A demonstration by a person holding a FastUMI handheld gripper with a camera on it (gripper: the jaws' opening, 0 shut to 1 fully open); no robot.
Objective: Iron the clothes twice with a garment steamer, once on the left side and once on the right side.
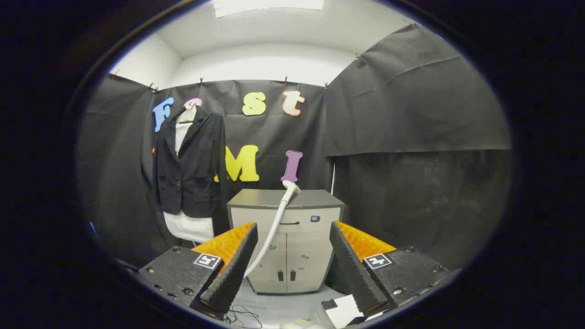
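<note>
Spread wide and gripping nothing, the tongs (292, 267) point at a grey cabinet (287, 237). On its top's back edge rests the white steamer head (290, 187), hose (270, 235) trailing down the front. Left of the cabinet hangs a dark jacket (189, 167) over a white garment (189, 227).

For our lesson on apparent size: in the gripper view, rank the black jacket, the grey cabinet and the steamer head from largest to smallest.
1. Black jacket and grey cabinet: similar, not ranked.
2. Steamer head: smallest.
The open tongs hold nothing.
</note>
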